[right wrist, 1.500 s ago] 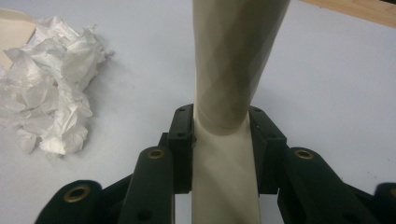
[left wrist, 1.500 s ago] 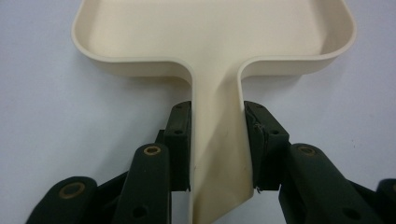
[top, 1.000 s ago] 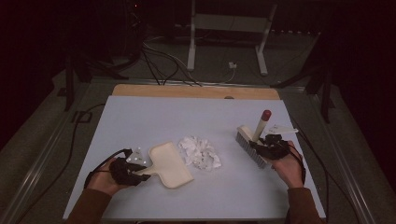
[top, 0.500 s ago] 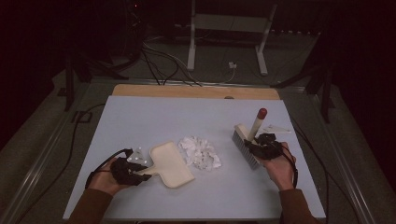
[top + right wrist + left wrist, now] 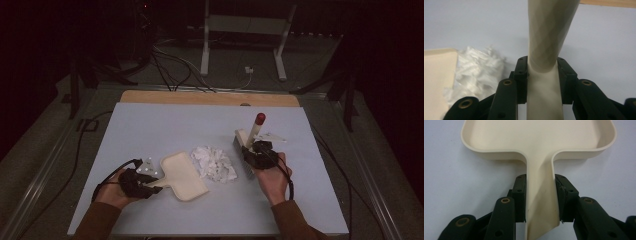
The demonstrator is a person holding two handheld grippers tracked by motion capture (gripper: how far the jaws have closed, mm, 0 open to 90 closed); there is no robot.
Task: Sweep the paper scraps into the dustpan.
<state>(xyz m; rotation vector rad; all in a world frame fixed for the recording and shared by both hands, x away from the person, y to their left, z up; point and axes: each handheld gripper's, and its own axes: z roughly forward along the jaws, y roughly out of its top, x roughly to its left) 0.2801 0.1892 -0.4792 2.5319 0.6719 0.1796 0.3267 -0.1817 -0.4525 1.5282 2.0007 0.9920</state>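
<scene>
Two tools are gripped for a sweeping job: the cream dustpan (image 5: 184, 176), lying flat near the tabletop's front edge left of centre, has its handle clamped in the left gripper (image 5: 539, 195), and the brush (image 5: 248, 145) is clamped by its handle in the right gripper (image 5: 541, 72). Between them lies the white crumpled scrap pile (image 5: 215, 163). Judged next, the bristles must be drawn leftward through the pile toward the pan's open lip. Both forearms enter from the front edge, and the brush handle is tilted up toward the far edge.

My brown long sleeves (image 5: 97, 222) end at two black, brass-riveted two-jaw grippers, the left gripper (image 5: 152, 184) and the right gripper (image 5: 248, 150), trailing looped black cables (image 5: 107, 172).
</scene>
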